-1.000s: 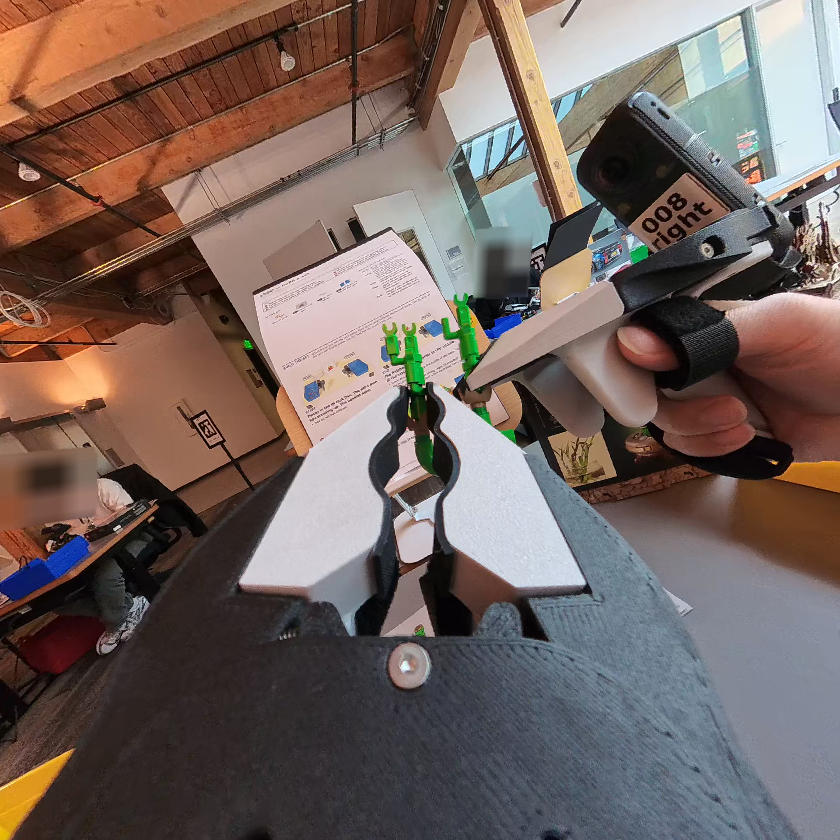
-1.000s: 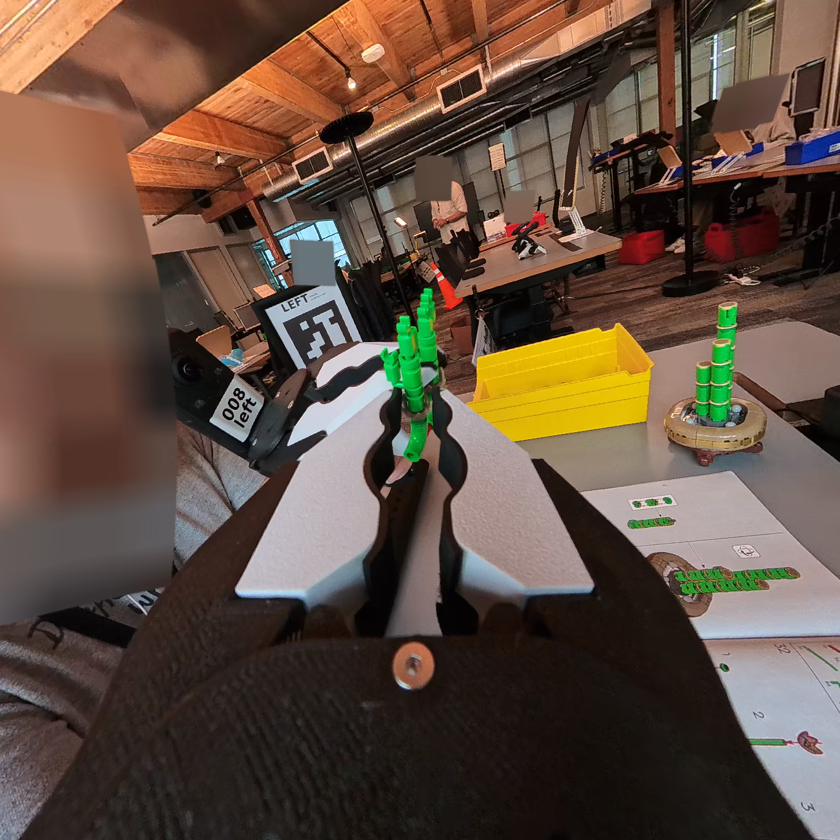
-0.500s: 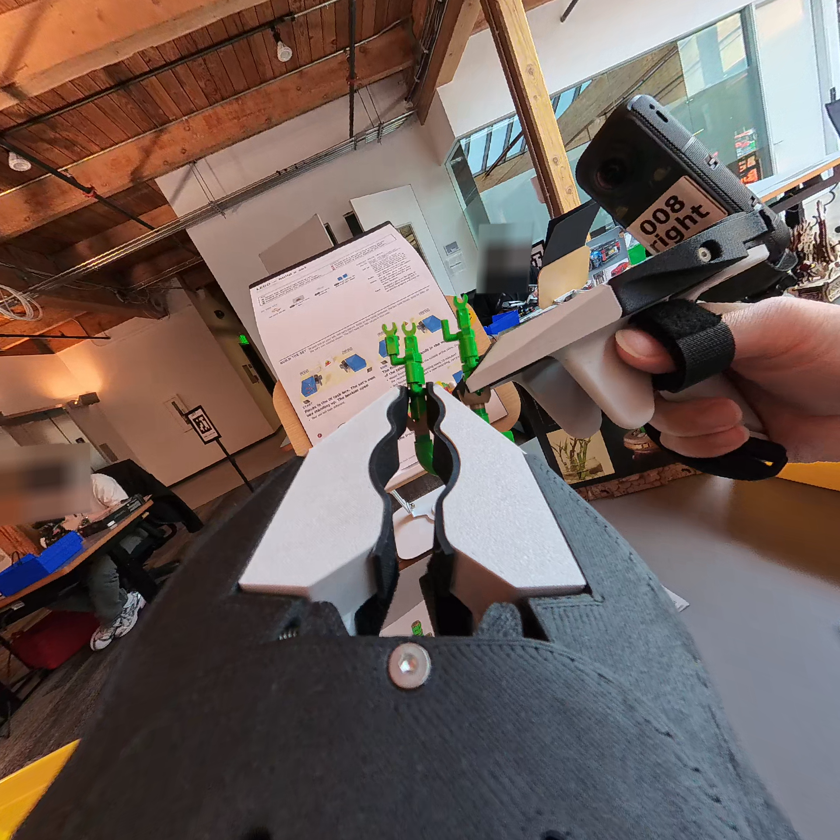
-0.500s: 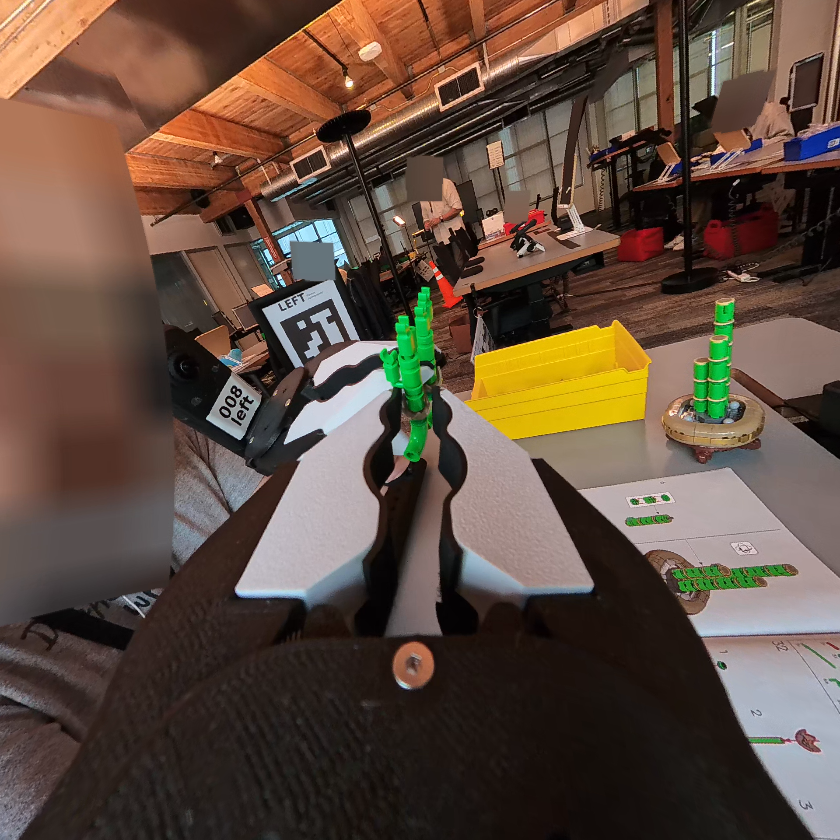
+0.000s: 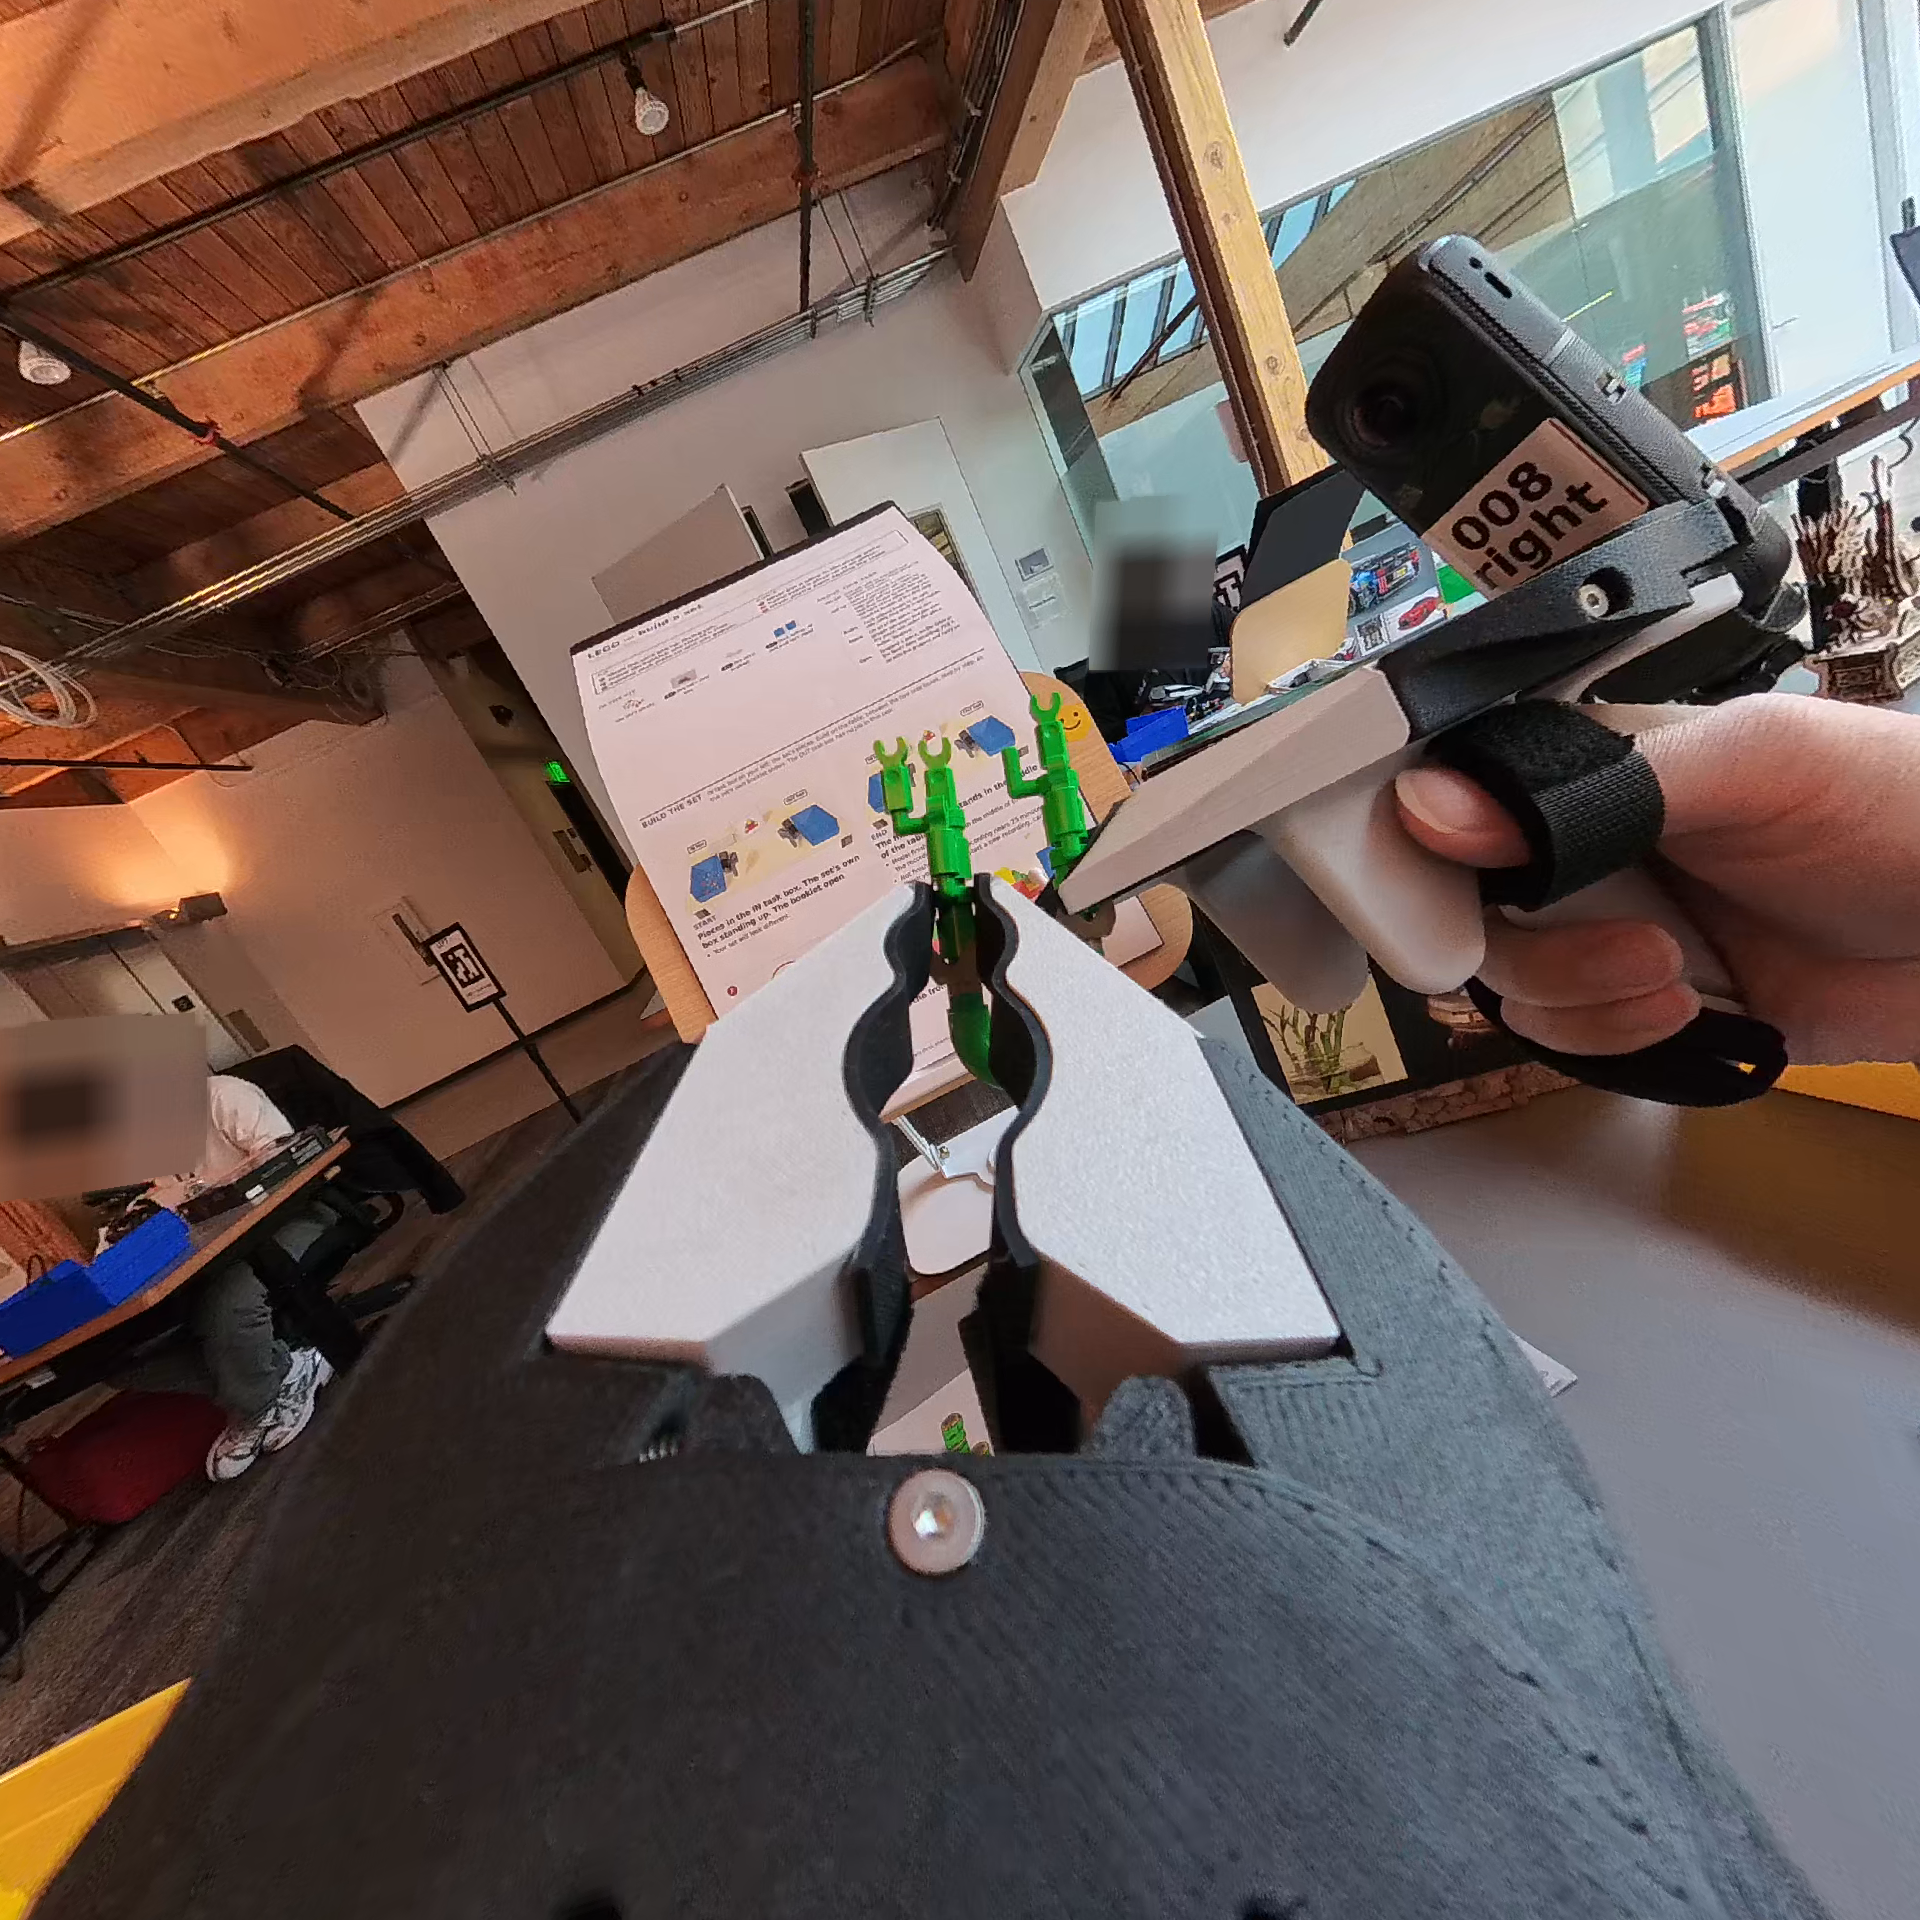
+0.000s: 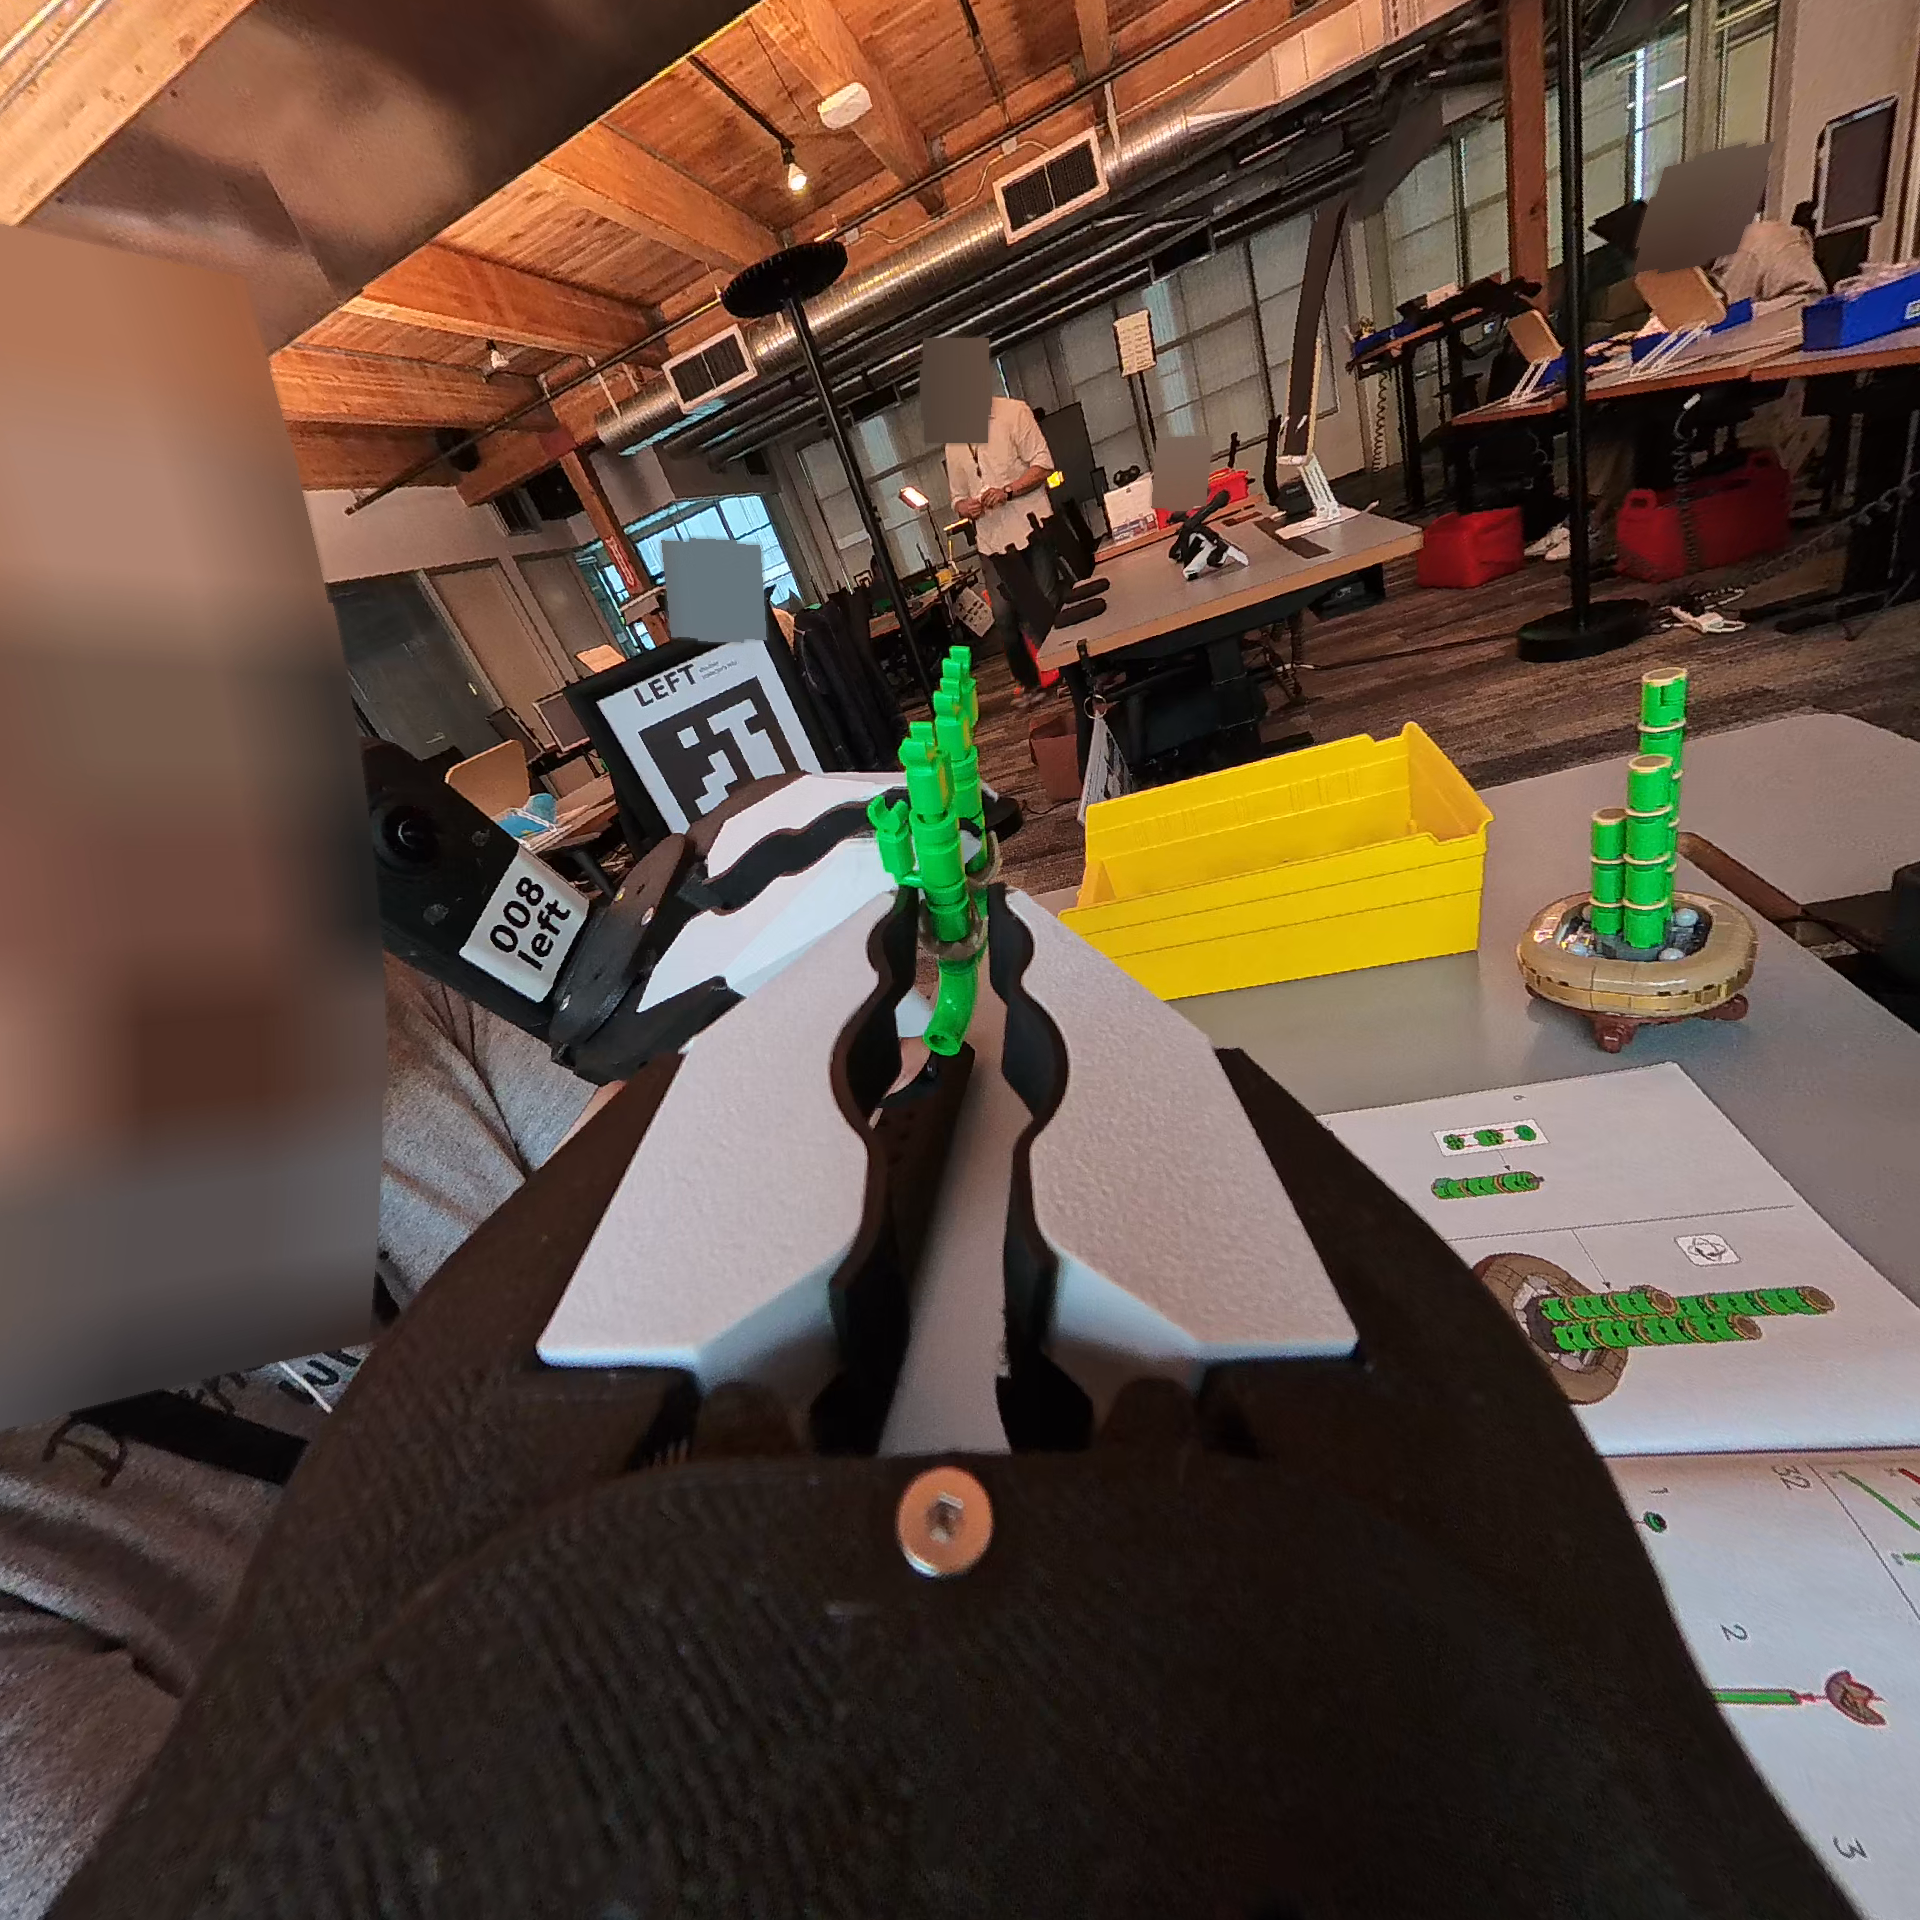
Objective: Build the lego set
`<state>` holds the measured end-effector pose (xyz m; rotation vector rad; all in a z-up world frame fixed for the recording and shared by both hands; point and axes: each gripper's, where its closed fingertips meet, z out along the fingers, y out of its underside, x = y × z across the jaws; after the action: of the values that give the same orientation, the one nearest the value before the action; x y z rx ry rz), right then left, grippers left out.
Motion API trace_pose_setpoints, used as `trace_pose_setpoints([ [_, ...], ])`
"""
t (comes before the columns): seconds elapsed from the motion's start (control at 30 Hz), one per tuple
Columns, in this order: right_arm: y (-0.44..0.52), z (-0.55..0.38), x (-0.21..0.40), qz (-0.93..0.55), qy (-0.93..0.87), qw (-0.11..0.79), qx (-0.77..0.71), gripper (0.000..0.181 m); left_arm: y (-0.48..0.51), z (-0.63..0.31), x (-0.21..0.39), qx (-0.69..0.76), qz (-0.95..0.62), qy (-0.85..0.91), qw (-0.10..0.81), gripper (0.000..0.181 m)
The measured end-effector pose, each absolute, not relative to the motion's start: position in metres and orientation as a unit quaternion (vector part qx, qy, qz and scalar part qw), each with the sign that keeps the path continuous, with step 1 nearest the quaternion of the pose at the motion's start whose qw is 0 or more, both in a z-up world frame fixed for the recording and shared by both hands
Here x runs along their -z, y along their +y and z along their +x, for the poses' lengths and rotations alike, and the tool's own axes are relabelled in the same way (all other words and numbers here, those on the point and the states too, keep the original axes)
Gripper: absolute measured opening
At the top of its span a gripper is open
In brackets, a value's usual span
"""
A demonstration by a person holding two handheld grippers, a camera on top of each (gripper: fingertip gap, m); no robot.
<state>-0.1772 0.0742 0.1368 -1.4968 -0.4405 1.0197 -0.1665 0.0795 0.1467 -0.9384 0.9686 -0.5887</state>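
Note:
My left gripper (image 5: 951,902) is shut on a green branched bamboo stem (image 5: 935,810) with clip tips, held upright in the air. My right gripper (image 6: 943,906) is shut on a second green stem (image 6: 935,842) with a curved lower end. The two stems stand side by side, close together; I cannot tell if they touch. In the left wrist view the right gripper (image 5: 1081,894) comes in from the right with its stem (image 5: 1060,800). In the right wrist view the left gripper (image 6: 748,883) sits just behind. The partly built bamboo model (image 6: 1636,914) stands on a round tan base on the table, far right.
A yellow bin (image 6: 1288,862) stands on the grey table (image 6: 1351,1008) behind my right gripper. The open instruction booklet (image 6: 1662,1226) lies at the right. A printed sheet on a stand (image 5: 790,748) is behind the stems. A person's hand (image 5: 1714,862) holds the right gripper. My left and right fingertips are right by each other.
Almost nothing. Both grippers stay shut on their green stems, held side by side, with only a slight drift of the views.

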Motion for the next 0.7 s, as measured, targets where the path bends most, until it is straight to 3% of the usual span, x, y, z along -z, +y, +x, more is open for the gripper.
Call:
trace_pose_setpoints([
  [0.7, 0.0764, -0.1764, -0.1328, -0.645, -0.186, 0.590, -0.448, 0.012, 0.0819, -0.1690, -0.1452, 0.270, -0.431, 0.445, 0.737, 0.006],
])
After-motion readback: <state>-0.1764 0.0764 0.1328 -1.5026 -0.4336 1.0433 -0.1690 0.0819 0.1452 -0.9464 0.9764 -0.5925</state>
